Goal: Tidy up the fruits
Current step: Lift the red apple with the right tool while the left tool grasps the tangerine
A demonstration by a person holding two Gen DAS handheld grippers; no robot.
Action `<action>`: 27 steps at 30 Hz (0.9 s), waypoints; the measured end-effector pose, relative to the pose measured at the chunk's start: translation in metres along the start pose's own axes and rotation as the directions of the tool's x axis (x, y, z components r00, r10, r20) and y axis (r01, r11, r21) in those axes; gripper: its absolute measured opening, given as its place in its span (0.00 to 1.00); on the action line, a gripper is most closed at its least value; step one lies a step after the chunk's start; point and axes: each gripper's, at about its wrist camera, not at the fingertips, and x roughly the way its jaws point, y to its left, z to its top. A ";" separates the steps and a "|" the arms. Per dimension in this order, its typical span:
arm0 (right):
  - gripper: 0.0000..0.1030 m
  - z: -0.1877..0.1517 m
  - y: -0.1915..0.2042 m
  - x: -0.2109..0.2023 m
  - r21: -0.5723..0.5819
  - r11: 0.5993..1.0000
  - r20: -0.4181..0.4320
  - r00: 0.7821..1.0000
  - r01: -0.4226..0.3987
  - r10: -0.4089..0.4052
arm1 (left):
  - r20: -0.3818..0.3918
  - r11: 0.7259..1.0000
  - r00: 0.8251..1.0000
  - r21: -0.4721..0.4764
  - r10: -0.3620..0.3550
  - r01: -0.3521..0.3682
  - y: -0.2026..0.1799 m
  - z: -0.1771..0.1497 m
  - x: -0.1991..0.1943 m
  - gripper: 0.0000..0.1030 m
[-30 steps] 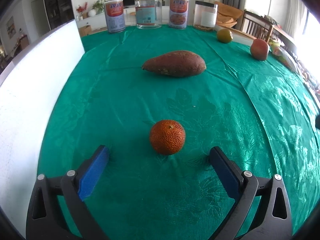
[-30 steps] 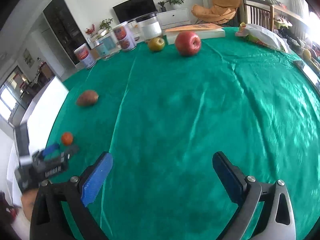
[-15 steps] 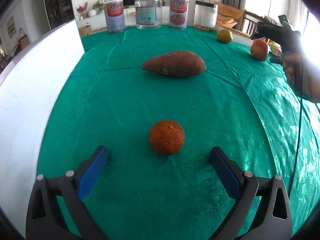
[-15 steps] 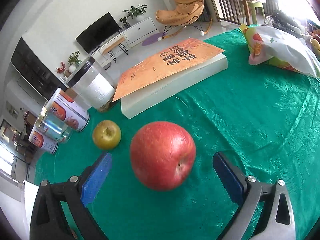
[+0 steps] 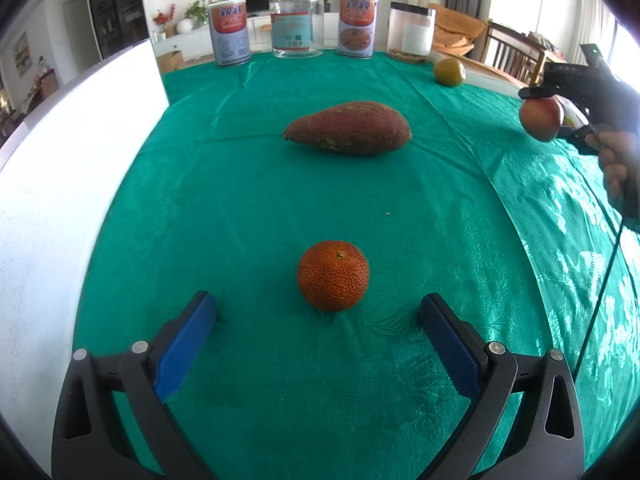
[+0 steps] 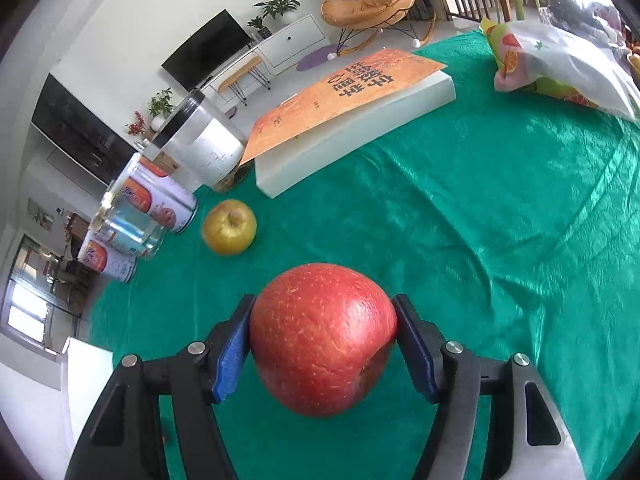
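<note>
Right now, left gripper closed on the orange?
No. The left gripper is wide open, its blue pads apart from the orange, which sits on the green tablecloth ahead of them.

Bright lounge: television [image 6: 208, 50], orange chair [image 6: 370, 0].

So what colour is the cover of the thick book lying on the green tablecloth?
Orange with dark printed characters; the book shows best in the right wrist view.

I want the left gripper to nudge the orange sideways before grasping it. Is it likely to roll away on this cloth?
Probably a little. The orange looks nearly round and sits free on the green tablecloth, so a push may roll it. The cloth's wrinkles could slow it. Its pebbled skin should grip the blue pads of the open left gripper well.
</note>
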 end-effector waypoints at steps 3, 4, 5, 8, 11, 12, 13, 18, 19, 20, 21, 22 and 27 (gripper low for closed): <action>0.65 -0.038 0.001 -0.024 0.003 0.996 -0.048 0.995 -0.090 0.090 | 0.000 1.000 1.000 0.000 0.000 0.000 0.000 0.000 0.000 0.98; 0.65 -0.053 0.002 -0.031 -0.007 0.994 -0.067 0.992 -0.111 0.110 | 0.000 1.000 1.000 0.000 0.000 0.000 0.000 0.000 0.000 0.98; 0.65 -0.069 0.004 -0.037 -0.020 0.991 -0.091 0.987 -0.131 0.129 | 0.000 1.000 1.000 0.000 0.000 0.000 0.000 0.000 0.000 0.98; 0.65 -0.121 0.007 -0.055 -0.054 0.981 -0.160 0.971 -0.186 0.176 | 0.000 1.000 1.000 0.000 0.000 0.000 0.000 0.000 0.000 0.98; 0.65 -0.165 0.005 -0.070 -0.089 0.973 -0.180 0.965 -0.211 0.193 | 0.000 1.000 1.000 0.000 0.000 0.000 0.000 0.000 0.000 0.98; 0.65 -0.176 0.005 -0.074 -0.122 0.974 -0.171 0.971 -0.192 0.170 | 0.000 1.000 1.000 0.000 0.000 0.000 0.000 0.000 0.000 0.98; 0.65 -0.185 0.005 -0.078 -0.150 0.973 -0.158 0.976 -0.177 0.153 | 0.000 1.000 1.000 0.000 0.000 0.000 0.000 0.000 0.000 0.98; 0.65 -0.201 -0.011 -0.103 -0.170 0.972 -0.078 0.985 -0.163 0.151 | 0.000 1.000 1.000 0.000 0.000 0.000 0.000 -0.001 -0.001 0.98; 0.65 -0.201 -0.018 -0.107 -0.161 0.973 -0.066 0.986 -0.163 0.154 | 0.000 1.000 1.000 0.001 -0.001 0.001 0.000 -0.001 -0.001 0.98; 0.65 -0.203 -0.023 -0.112 -0.146 0.975 -0.053 0.986 -0.165 0.159 | 0.000 1.000 1.000 0.002 -0.002 0.002 0.000 -0.001 -0.001 0.98; 0.65 -0.203 -0.030 -0.117 -0.132 0.977 -0.042 0.985 -0.170 0.165 | 0.000 1.000 1.000 0.003 -0.003 0.003 -0.001 -0.001 -0.001 0.98; 0.65 -0.204 -0.035 -0.121 -0.125 0.977 -0.034 0.985 -0.173 0.170 | -0.001 1.000 1.000 0.003 -0.004 0.004 -0.001 0.000 -0.001 0.98; 0.65 -0.206 -0.046 -0.135 -0.132 0.979 -0.014 0.988 -0.157 0.156 | -0.004 0.997 0.997 0.017 -0.075 0.075 0.002 -0.001 -0.004 0.98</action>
